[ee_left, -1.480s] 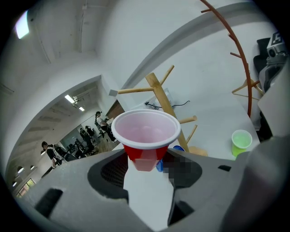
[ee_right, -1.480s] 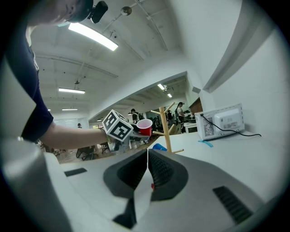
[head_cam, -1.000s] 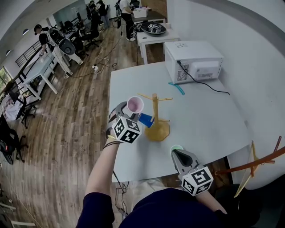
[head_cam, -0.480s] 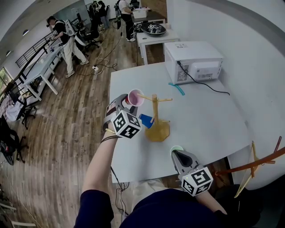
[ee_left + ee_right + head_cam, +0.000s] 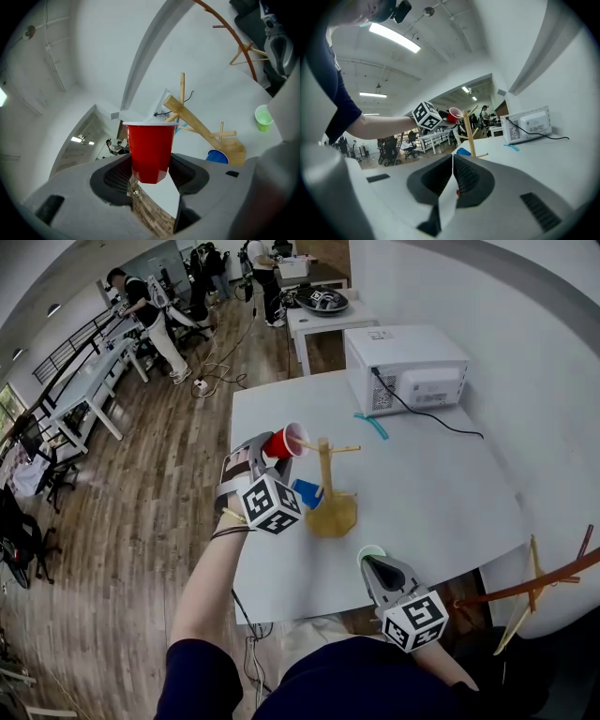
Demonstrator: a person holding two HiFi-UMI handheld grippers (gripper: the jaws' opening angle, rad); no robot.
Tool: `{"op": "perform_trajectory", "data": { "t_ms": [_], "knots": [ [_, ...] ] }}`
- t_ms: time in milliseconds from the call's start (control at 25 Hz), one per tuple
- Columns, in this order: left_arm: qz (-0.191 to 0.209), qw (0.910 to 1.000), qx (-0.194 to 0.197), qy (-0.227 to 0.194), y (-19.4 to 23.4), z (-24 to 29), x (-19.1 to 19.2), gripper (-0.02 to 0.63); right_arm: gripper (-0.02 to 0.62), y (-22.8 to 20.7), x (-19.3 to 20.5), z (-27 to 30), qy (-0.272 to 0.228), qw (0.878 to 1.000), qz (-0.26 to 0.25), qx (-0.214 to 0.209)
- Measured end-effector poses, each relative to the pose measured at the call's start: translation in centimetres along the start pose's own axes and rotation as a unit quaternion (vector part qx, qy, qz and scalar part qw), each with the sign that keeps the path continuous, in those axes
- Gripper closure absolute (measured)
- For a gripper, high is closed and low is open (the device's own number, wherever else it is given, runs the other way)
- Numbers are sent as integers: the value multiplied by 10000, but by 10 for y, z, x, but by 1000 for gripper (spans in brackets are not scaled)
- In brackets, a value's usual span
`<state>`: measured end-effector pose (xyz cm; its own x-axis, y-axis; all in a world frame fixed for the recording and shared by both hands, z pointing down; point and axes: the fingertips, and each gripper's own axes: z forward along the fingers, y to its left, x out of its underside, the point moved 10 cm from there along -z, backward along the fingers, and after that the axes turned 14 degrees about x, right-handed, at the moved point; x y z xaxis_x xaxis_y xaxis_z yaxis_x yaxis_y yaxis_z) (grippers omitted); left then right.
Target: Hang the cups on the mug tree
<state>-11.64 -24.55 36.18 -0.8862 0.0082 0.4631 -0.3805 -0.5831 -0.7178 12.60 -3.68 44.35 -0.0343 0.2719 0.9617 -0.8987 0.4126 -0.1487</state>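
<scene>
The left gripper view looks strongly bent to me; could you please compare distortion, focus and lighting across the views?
Left gripper view: fisheye bends the wall edges, the scene sits tilted, yet the red cup is sharp. Right gripper view: the ceiling strip light glares; corners go dark. Head view: even light, curved table edges.

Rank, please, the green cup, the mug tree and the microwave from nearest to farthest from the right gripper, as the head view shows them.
1. The green cup, just beyond the tips of the right gripper.
2. The mug tree, farther ahead and to the left.
3. The microwave, far back, slightly right.
</scene>
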Motion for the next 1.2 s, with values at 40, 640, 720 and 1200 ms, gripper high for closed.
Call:
{"op": "perform_trajectory", "data": {
  "t_ms": [40,640,720,1200],
  "knots": [
    [68,10000,-16,6,-1,-1,-1,357,565,0,0,0,-1,10000,2,0],
    [756,9971,-89,79,-9,-7,-24,357,565,0,1,-5,-33,10000,4,-26],
    [811,9966,-79,89,-9,-7,-25,357,565,1,0,-6,-37,10000,5,-23],
    [976,9950,-112,164,-10,-10,-31,357,566,1,1,-9,-37,10000,19,-22]
  ]
}}
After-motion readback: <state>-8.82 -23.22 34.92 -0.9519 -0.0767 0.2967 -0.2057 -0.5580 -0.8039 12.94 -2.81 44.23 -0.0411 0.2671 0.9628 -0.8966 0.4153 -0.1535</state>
